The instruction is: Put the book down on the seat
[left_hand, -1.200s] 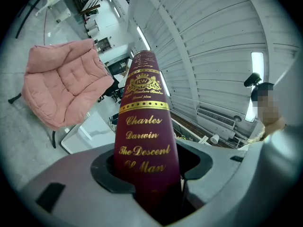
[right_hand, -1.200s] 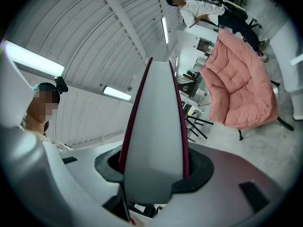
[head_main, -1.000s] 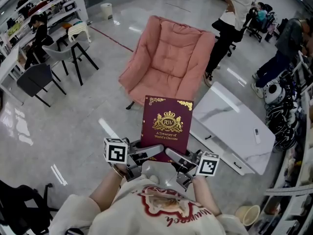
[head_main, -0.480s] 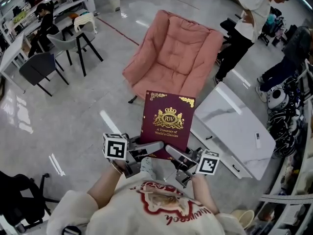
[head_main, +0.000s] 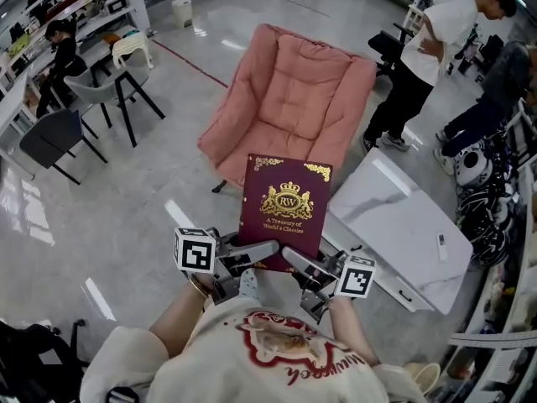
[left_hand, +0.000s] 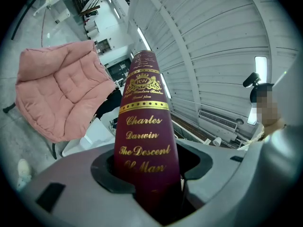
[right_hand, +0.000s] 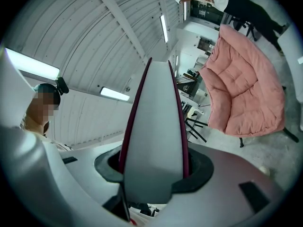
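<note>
Book point(head_main: 285, 211), dark red with a gold crest on its cover, is held up in the air just in front of the person, cover facing up. It hangs above the grey floor point(head_main: 126, 217) on the near side of the pink chair point(head_main: 315, 65). It does not touch the seat point(head_main: 281, 137), which lies beyond its far edge.

The left gripper point(head_main: 252, 256) clamps the book's near left corner. In the left gripper view its jaws are closed on the spine, which carries gold lettering. The right gripper point(head_main: 304, 266) clamps the near right corner. Its jaws press on both covers, with the pale page edge showing between them.

A white table point(head_main: 419, 242) stands to the right of the book. A person in a white top point(head_main: 432, 49) stands at the far right, beside the chair. A dark chair point(head_main: 50, 138) stands at the far left.
</note>
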Motion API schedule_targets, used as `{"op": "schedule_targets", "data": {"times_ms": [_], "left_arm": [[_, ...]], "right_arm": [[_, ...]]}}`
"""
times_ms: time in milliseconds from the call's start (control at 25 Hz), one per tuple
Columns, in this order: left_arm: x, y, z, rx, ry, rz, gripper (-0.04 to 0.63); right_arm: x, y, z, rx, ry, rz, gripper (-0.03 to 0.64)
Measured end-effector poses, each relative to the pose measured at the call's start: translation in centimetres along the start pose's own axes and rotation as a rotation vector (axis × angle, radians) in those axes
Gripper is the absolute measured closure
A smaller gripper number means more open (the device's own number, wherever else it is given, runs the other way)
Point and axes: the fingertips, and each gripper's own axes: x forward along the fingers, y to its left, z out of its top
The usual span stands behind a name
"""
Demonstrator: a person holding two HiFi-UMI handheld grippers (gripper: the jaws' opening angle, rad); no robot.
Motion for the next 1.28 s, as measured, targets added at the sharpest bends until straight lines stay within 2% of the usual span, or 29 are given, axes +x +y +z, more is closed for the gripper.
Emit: {"op": "schedule_targets", "data": {"times_ms": [480,720,920,1280], "left_arm": [[4.5,7.3,12.6,0.011,0.065,-0.029,0.350],[5.1,10.6,18.9,0.015,0.079,-0.034,0.350],[5.7,12.5,22.1,0.012,0.085,-0.038,0.350],[5.9,15.3,24.7,-0.001,0.092,-0.043,0.350]], "right_arm": [[6.2,-7.4,11.6,-0.013,-0.064,-0.024,0.399],[10.4,-10.3,16.5,-0.012,-0.079,-0.028,0.399],[12.4,-12.2,19.1,-0.009,-0.094,-0.030,0.399],[14.5,-14.8,20.9,0.003,-0.098,-0.044,0.399]]}}
